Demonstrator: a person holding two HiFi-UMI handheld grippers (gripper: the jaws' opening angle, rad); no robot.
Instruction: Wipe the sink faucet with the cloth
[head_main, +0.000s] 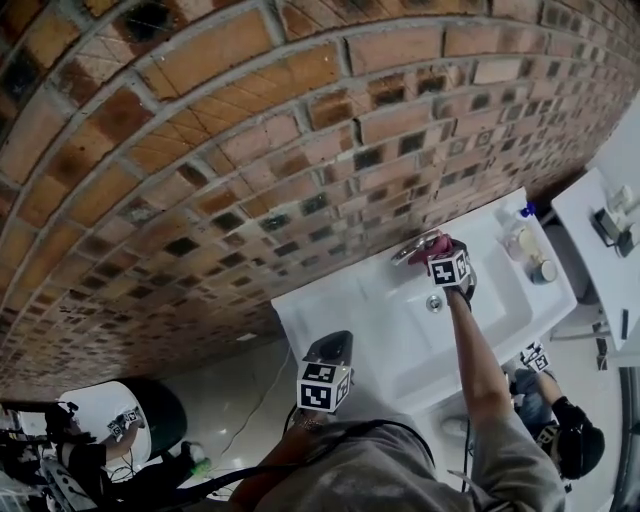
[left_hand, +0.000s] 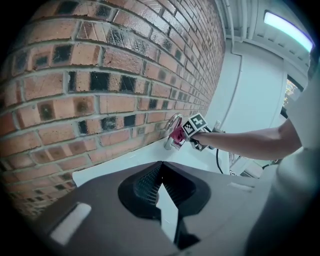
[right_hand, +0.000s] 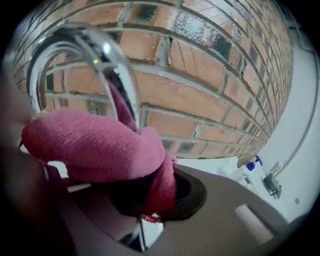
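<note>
Our right tongs (right_hand: 150, 210) pinch the pink cloth (right_hand: 95, 145), and it sits against the shiny faucet (right_hand: 122, 75) over the sink (head_main: 380, 350). Our left tongs (left_hand: 161, 200) are shut with nothing inside. If we rub too hard, the cloth could slip out and drop in.

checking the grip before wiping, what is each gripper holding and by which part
The right gripper holds the pink cloth, pinched by a bunched fold between its jaws, the rest bulging at the faucet. The left gripper is shut on nothing.
</note>
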